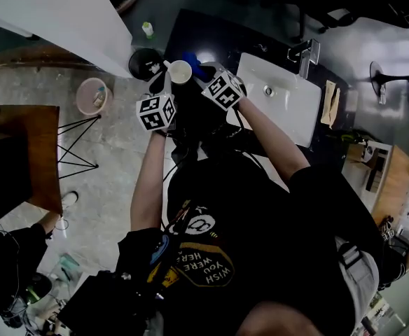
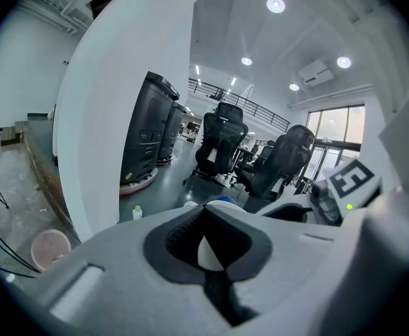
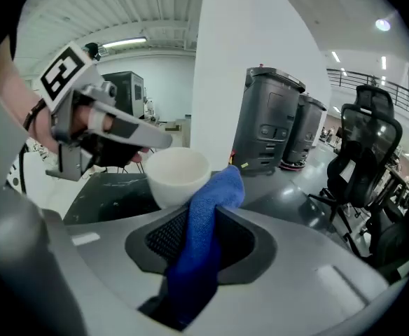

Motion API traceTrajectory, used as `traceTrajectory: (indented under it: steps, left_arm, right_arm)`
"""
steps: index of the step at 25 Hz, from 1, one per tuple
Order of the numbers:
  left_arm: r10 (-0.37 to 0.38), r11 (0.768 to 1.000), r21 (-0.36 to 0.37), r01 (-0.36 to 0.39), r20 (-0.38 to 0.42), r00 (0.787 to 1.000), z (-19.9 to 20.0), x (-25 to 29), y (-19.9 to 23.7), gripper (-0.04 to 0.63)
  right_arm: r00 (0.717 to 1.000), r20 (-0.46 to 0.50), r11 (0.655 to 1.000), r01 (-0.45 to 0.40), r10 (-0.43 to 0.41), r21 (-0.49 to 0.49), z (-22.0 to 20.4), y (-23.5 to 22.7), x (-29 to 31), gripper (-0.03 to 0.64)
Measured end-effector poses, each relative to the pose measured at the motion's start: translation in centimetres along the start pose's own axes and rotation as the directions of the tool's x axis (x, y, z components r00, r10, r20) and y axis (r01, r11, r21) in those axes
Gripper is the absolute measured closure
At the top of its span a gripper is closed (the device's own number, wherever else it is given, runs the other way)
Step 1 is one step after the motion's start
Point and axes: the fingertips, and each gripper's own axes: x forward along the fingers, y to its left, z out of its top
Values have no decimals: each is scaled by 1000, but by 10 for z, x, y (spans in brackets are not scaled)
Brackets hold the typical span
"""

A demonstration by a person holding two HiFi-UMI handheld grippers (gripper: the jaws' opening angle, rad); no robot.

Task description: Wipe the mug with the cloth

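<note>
While the left claw [image 2: 211,249] is clamped shut on a white part of the mug [image 3: 178,176], holding it up over the left end of the table [image 1: 211,37], the right claw [image 3: 203,240] grips the blue cloth [image 3: 222,191] between half-closed jaws. The cloth's free tip touches the mug's side, likely so one hand steadies the mug while the other rubs.

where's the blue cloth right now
In the right gripper view the blue cloth is clamped in the jaws of the right gripper, its free end at the right side of the white mug.
</note>
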Motion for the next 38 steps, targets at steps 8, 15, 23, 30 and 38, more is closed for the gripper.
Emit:
traceTrajectory:
  steps: [8, 15, 23, 30, 38]
  left_arm:
    - [0, 1000, 12, 0, -1, 1000, 2, 6, -7, 592]
    - [19, 999, 31, -19, -15, 1000, 0, 2, -8, 592]
    - [41, 999, 27, -42, 20, 999, -1, 1, -10, 592]
    - [34, 999, 13, -34, 9, 999, -1, 1, -11, 592]
    - [50, 999, 8, -51, 17, 999, -2, 4, -13, 592]
  right_arm:
    - [996, 65, 994, -73, 68, 77, -34, 23, -45, 502]
    - [999, -34, 999, 18, -20, -47, -7, -16, -5, 502]
    - [984, -20, 979, -178, 177, -101, -37, 65, -45, 502]
    - [998, -52, 998, 31, -28, 63, -21, -24, -23, 502]
    - [996, -37, 995, -86, 85, -50, -17, 22, -34, 503]
